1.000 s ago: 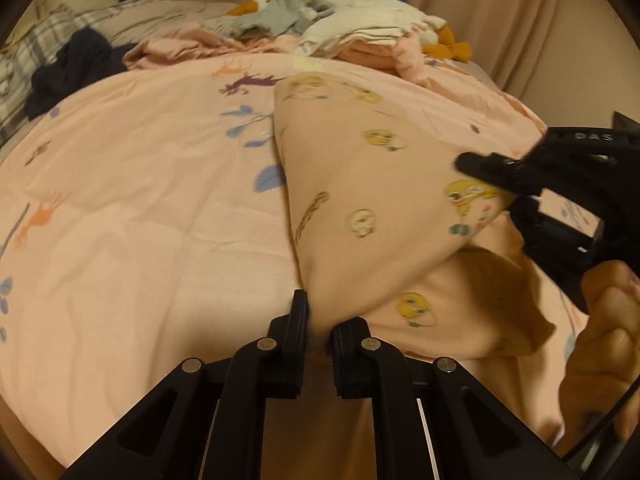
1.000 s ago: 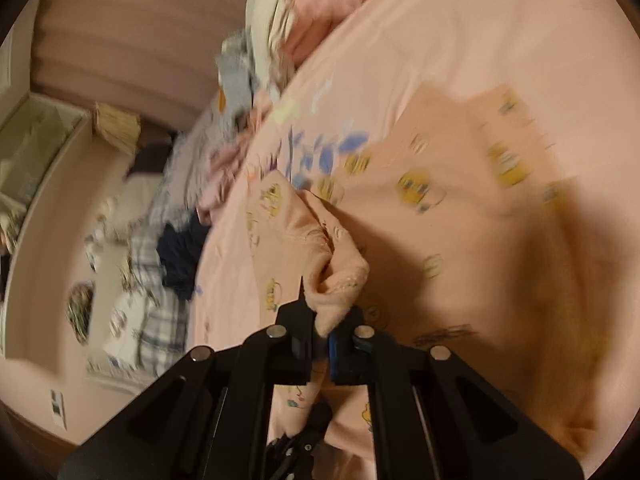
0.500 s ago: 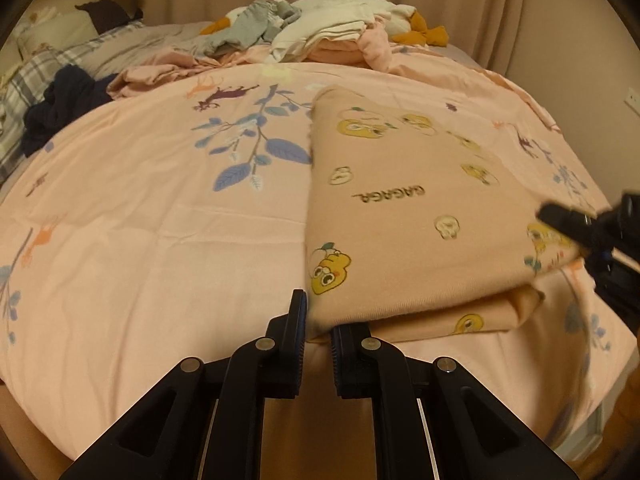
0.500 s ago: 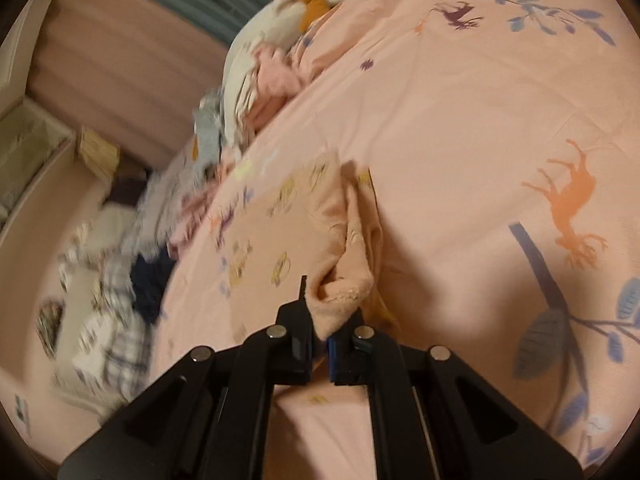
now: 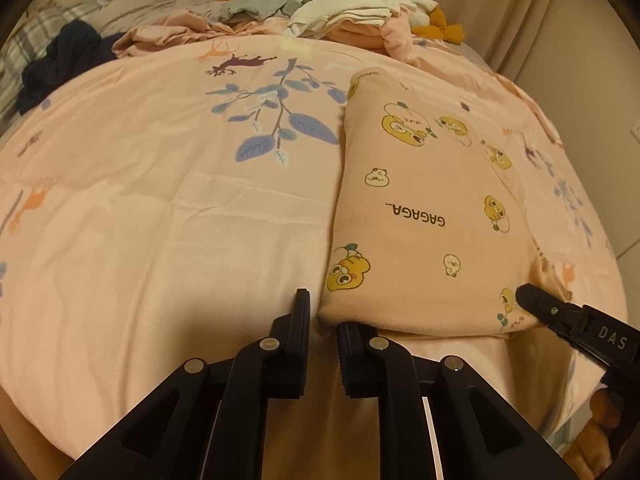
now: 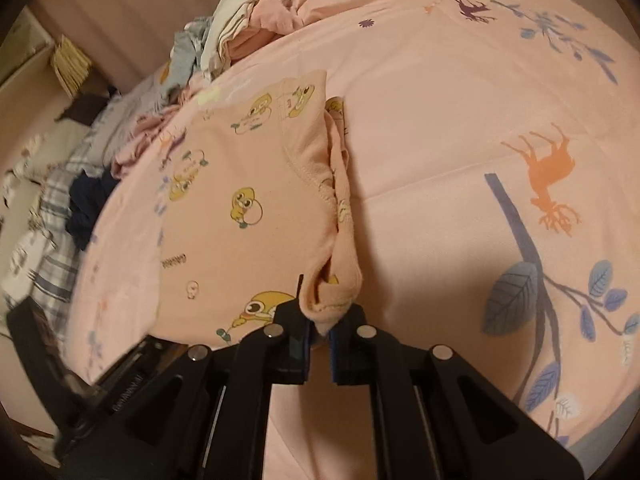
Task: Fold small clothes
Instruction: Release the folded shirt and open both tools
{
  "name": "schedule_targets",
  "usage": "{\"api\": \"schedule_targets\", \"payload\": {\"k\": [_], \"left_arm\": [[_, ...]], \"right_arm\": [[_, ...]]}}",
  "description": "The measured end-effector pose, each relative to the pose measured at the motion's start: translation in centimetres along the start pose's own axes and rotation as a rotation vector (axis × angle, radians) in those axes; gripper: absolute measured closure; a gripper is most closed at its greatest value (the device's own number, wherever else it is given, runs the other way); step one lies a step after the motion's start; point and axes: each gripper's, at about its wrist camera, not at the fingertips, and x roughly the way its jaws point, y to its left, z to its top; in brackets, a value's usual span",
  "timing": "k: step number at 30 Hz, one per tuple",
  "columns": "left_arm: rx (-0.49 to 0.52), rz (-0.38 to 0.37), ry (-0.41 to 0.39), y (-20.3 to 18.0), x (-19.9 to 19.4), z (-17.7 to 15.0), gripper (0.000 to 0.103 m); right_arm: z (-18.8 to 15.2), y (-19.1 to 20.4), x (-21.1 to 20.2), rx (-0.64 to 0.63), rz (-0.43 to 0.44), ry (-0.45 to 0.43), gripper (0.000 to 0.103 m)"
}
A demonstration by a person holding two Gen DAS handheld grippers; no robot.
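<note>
A small peach garment [image 5: 424,216] with yellow cartoon prints and the word GAGAGA lies folded flat on the pink bedspread [image 5: 160,200]. My left gripper [image 5: 322,318] sits at its near left corner with the jaws slightly parted; the corner rests on the right finger, no longer pinched. My right gripper [image 6: 318,322] is shut on the garment's [image 6: 248,208] other near corner, a bunched cuff; it also shows at the right edge of the left wrist view [image 5: 576,320].
A pile of unfolded clothes [image 5: 352,12] with orange and grey pieces lies at the far side of the bed. A dark navy garment [image 5: 64,56] lies at the far left. Curtains [image 5: 480,0] hang behind. The bed edge is close below the grippers.
Both grippers have brought the lifted garment down and laid it flat in a fold on the bed. The left jaws have opened a little, letting go of the corner.
</note>
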Motion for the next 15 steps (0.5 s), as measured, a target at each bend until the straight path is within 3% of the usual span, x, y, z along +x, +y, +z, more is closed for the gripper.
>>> {"api": "schedule_targets", "payload": {"k": [9,12,15], "left_arm": [[0.034,0.027,0.044,0.0,-0.2,-0.3,0.086],[0.056,0.069,0.067,0.1,-0.5,-0.7,0.086],[0.057,0.064,0.087,0.7,-1.3,-0.9,0.086]], "right_arm": [[0.4,-0.6,0.6,-0.010,-0.057,0.051,0.087],[0.1,-0.9,0.3,-0.029,-0.061,0.060,0.087],[-0.3,-1.2,-0.6,-0.033,-0.043,0.072,0.079]]}}
